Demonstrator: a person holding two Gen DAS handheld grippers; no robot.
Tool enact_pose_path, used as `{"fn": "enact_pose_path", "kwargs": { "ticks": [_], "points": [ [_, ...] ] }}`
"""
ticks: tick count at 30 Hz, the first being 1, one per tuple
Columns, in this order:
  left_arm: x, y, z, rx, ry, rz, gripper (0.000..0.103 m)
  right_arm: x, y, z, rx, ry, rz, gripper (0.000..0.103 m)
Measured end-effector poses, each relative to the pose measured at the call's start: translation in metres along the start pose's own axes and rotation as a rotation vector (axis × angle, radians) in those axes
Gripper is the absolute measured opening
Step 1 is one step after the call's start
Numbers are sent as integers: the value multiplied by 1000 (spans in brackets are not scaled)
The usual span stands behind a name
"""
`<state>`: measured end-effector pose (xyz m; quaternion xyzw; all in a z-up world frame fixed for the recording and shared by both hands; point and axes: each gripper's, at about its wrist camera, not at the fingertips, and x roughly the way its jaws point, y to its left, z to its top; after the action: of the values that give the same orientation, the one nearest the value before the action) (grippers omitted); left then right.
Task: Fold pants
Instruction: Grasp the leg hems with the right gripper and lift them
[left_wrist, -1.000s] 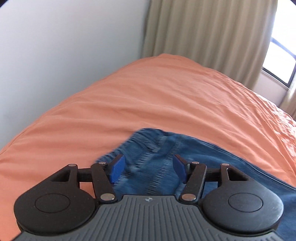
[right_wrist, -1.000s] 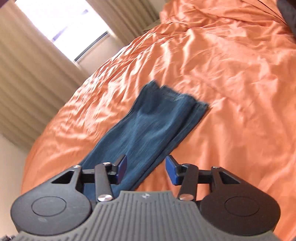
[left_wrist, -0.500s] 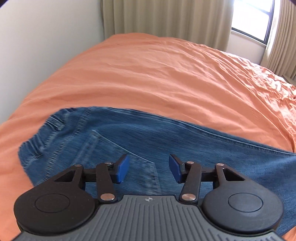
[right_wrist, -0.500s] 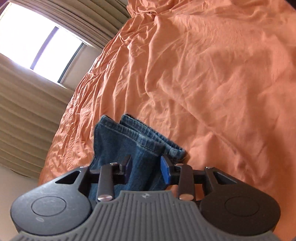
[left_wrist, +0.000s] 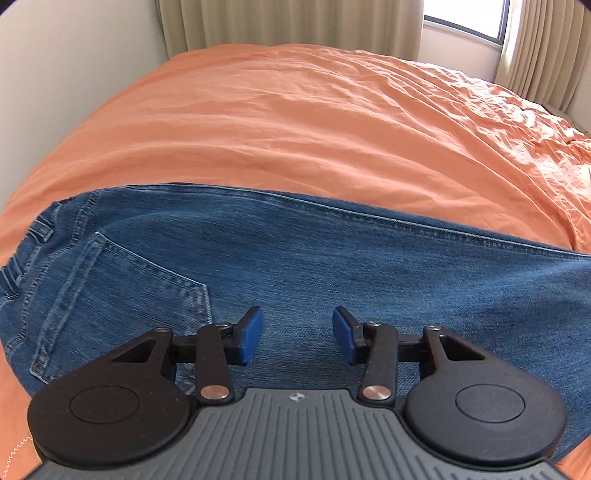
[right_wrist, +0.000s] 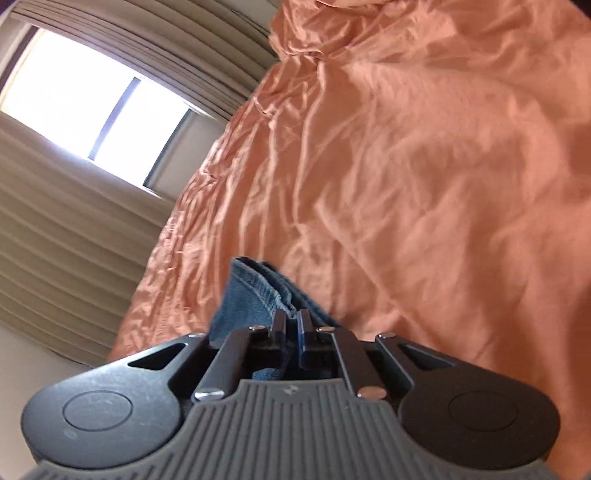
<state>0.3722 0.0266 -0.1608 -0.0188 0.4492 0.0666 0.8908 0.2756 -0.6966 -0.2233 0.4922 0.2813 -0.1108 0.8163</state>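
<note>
Left view, nearest: left gripper, grey ribbed body, black linkages, blue rubber pads — jaws partway apart, just been closing, nothing pinched between them; only flat denim below, contact with it not discernible.

Beyond the pads: pants, blue jeans lying flat across the lower half of the frame, apparently folded lengthwise with one leg on the other. Back pocket with pale double stitching at lower left, waistband with belt loops at the far left edge, outer seam running along the upper edge toward the right.

Right view, nearest: right gripper, same build — jaws just closed, clamped on the stacked leg hems at bottom centre, the denim bunched upward between the pads.

Handling, as judged: denim of medium weight, limp yet thick; coarse twill, not slippery, not fragile. Seams, hems and waistband stiffest, so best holds — hems at one end, waistband or seat edge at the other. Likely to sag in the middle when lifted by the ends; layers apt to slide apart unless both are pinched together.

Beneath and behind: bedspread, orange, thin, soft, finely creased, more rumpled toward the upper right of both views.

Farthest: beige pleated curtains along the top, bright window at upper left of the right view, pale wall at upper left of the left view.
</note>
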Motion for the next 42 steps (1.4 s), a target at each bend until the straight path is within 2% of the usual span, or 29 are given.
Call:
{"fn": "enact_pose_path", "kwargs": {
  "ticks": [4,5,7,8,9,10,11,12,15,17,21,25,26,28,30,33,36,42],
  "points": [
    [-11,-16,2,49,-14,-48,51,3,-12,3,-21,-36,-113,0],
    [-12,-21,3,68,-15,-60,51,0,-18,6,10,-30,-95,0],
    [-16,-33,3,111,-14,-91,51,-10,-27,7,62,-7,-4,1],
    [-17,-40,3,129,-14,-114,51,-16,-27,6,62,4,25,4],
    [-17,-47,2,147,-12,-143,51,-22,-25,3,55,18,50,24],
    [-17,-55,0,163,-9,-169,51,-25,-25,-1,59,31,84,49],
    [-17,-64,-1,180,-5,-194,51,-27,-24,-6,76,50,123,55],
    [-16,-75,-4,202,-3,-213,51,-26,-24,-10,95,71,154,56],
    [-13,-108,-13,275,-16,-222,50,-13,-21,-26,123,129,172,56],
    [-13,-128,-16,318,-11,-245,50,0,-19,-35,116,143,135,53],
    [-6,-160,-12,334,34,-334,50,19,-29,-33,182,132,129,39],
    [6,-193,-10,374,34,-354,50,35,-30,-22,185,118,130,30],
    [10,-200,-9,377,37,-358,48,38,-29,-20,184,122,131,28],
    [21,-214,-6,377,57,-374,43,35,-29,-15,163,121,137,15],
    [31,-226,-3,377,62,-387,38,26,-19,-12,100,92,166,8],
    [49,-243,7,381,49,-383,26,21,-4,-10,11,75,151,7],
    [67,-256,21,363,48,-397,18,23,1,-8,-1,78,139,7],
    [94,-278,38,377,54,-378,7,26,9,-10,-35,72,116,6]
  ]
}}
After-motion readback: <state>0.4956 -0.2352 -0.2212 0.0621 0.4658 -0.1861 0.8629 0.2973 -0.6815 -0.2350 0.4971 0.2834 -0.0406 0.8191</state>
